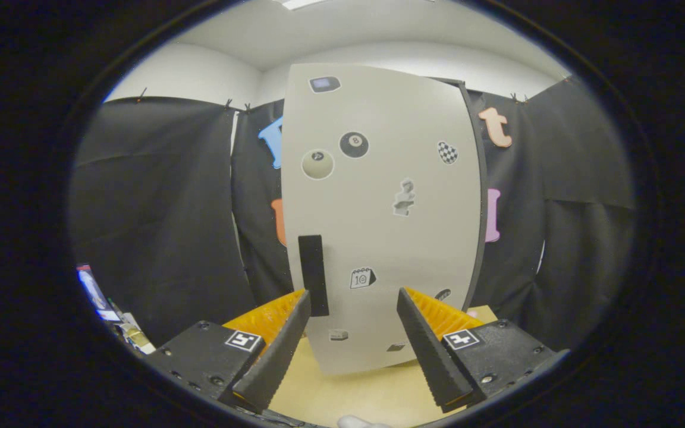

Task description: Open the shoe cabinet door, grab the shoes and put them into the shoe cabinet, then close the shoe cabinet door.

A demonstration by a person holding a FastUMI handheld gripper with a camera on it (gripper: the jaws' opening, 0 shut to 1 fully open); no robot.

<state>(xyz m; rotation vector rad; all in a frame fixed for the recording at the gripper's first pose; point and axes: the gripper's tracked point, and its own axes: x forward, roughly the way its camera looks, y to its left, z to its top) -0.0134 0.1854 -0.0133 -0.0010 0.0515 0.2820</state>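
Your gripper (351,309) has its fingers spread apart, with nothing between them but open air and a strip of the pale wooden tabletop (372,395) below. Just ahead of the fingers stands the shoe cabinet door (378,214), a light grey panel that looks closed and faces you squarely. A dark vertical handle (313,274) sits low on the door's left side, and your left finger's tip (295,312) is just beside it; you cannot tell from here whether they touch. The right finger (417,324) stands well to the right of the handle, in front of the plain lower part of the door.

The door carries several stickers: a black eight ball (354,144) marked with an 8, a pale ball (317,164) to its left, a checkered shape (448,152) to the right, a small stone-bust figure (404,198) near the middle, and a calendar sticker (362,277) reading 10 low down between your fingers. A dark-screen sticker (324,84) sits near the top; nothing on it is legible.

Some clutter (101,297) lies at the far left, too small to make out.
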